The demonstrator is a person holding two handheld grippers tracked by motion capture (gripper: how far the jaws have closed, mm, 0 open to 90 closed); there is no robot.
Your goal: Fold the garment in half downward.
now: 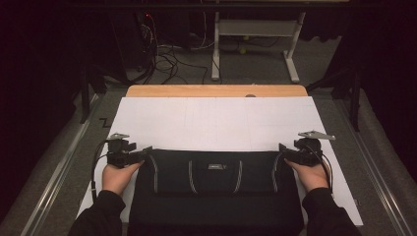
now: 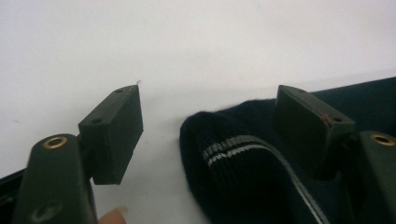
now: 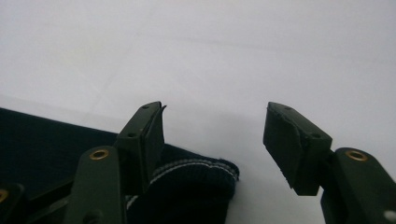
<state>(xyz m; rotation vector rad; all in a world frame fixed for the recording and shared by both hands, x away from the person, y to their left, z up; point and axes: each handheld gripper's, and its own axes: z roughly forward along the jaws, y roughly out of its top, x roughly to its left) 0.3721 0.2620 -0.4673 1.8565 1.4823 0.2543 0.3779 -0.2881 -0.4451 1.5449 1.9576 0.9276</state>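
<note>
Here both tools stand with jaws spread wide and nothing held between them. In the high view the left gripper (image 1: 132, 156) sits at the sweater's (image 1: 215, 189) far left corner, pointing toward three o'clock, and the right gripper (image 1: 294, 154) mirrors it at the far right corner, pointing toward nine. The dark sweater, striped in thin pale lines, lies folded flat on the white sheet (image 1: 216, 120) at the table's near edge, its long axis running nine to three, so each corner falls to the hand on its own side. In the left gripper view a ribbed, striped cuff (image 2: 224, 158) bulges up between the jaws, nearer the jaw toward three o'clock and just apart from the other. In the right gripper view a stitched hem (image 3: 196, 177) lies low between the jaws, hard against the jaw at nine o'clock, with bare sheet under the other. My guess is that the coming move is a paired pinch of these two corners, with each gripper pushed a little further inward so the cloth sits squarely between the pads before closing.
</note>
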